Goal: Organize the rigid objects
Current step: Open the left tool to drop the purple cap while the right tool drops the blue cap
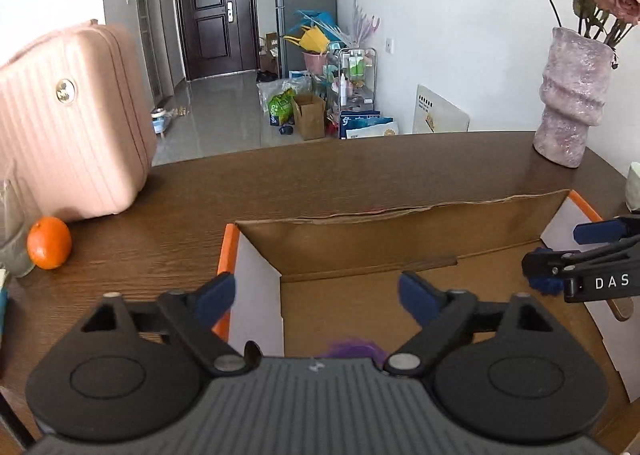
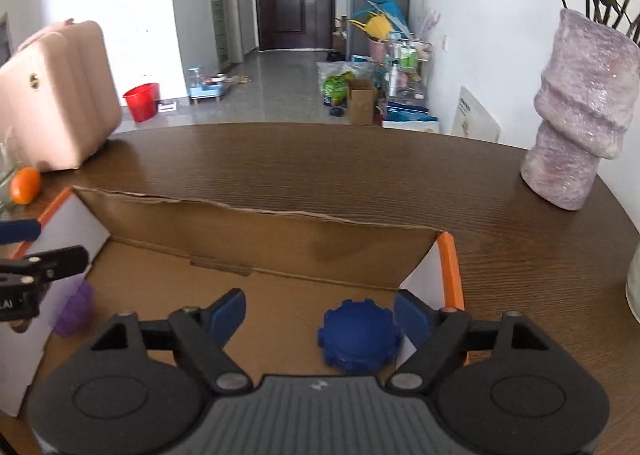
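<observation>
Right gripper [image 2: 320,313] spread, empty, above blue gear [image 2: 359,335] in cardboard box [image 2: 256,223] right corner. Left gripper [image 1: 316,293] likewise released; purple piece [image 2: 74,309] at left wall. Orange [image 1: 49,242] remains on tabletop.

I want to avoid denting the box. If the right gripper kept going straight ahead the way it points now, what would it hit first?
Probably the far wall of the cardboard box. The right gripper is open, with the blue gear low near its right finger, so depth is unclear and it might graze that first.
</observation>
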A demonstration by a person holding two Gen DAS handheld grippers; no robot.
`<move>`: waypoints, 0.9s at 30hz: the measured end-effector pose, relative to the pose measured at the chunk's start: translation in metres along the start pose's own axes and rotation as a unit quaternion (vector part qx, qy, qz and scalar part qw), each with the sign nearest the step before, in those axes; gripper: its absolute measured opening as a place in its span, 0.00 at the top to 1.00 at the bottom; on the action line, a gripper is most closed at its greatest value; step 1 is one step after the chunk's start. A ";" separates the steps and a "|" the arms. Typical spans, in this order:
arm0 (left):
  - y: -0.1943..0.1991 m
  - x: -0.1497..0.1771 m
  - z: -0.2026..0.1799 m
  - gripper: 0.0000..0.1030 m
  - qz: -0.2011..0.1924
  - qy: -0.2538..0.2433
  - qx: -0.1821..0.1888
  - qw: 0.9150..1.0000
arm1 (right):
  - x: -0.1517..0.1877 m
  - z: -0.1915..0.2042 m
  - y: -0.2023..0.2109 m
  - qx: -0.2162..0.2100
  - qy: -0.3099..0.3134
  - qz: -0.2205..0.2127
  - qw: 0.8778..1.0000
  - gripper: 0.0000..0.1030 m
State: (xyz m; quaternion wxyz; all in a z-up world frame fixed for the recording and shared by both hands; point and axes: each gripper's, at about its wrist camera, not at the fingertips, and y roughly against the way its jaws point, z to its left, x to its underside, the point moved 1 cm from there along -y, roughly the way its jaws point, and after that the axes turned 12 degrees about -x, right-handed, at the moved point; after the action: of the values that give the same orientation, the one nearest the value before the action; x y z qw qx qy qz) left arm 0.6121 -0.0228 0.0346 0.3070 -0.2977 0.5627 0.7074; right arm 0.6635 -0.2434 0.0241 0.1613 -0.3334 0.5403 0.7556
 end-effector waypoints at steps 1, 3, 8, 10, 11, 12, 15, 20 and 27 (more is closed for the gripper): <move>0.005 0.000 0.000 0.11 0.000 -0.004 -0.001 1.000 | 0.000 0.004 0.005 0.001 0.005 0.000 1.000 0.22; 0.019 -0.003 0.003 0.11 -0.005 -0.003 -0.004 1.000 | 0.001 0.007 0.020 0.001 0.011 -0.004 1.000 0.22; 0.068 -0.013 0.016 0.11 -0.019 0.018 -0.001 1.000 | 0.007 0.018 0.070 0.002 0.029 -0.018 0.999 0.19; 0.091 -0.014 0.023 0.10 -0.033 0.016 -0.003 0.999 | 0.008 0.018 0.089 0.002 0.038 -0.029 0.999 0.19; 0.103 -0.014 0.026 0.09 -0.039 0.016 -0.005 0.999 | 0.011 0.021 0.102 0.002 0.041 -0.035 0.999 0.18; 0.113 -0.014 0.030 0.08 -0.044 0.018 -0.005 0.999 | 0.014 0.024 0.116 0.001 0.043 -0.042 0.998 0.18; 0.145 -0.010 0.039 0.07 -0.050 0.022 -0.002 0.998 | 0.025 0.033 0.154 -0.005 0.050 -0.061 0.997 0.16; 0.190 0.008 0.054 0.00 -0.079 0.036 -0.005 0.996 | 0.044 0.044 0.206 -0.023 0.062 -0.096 0.993 0.14; 0.244 0.056 0.067 0.00 -0.143 0.014 0.003 0.990 | 0.083 0.044 0.261 -0.055 0.054 -0.161 0.984 0.07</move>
State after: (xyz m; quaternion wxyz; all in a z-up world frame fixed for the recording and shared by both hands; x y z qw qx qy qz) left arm 0.3834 0.0047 0.1537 0.3977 -0.3840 0.5210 0.6503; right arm 0.4310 -0.3073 0.1610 0.2330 -0.4648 0.4447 0.7293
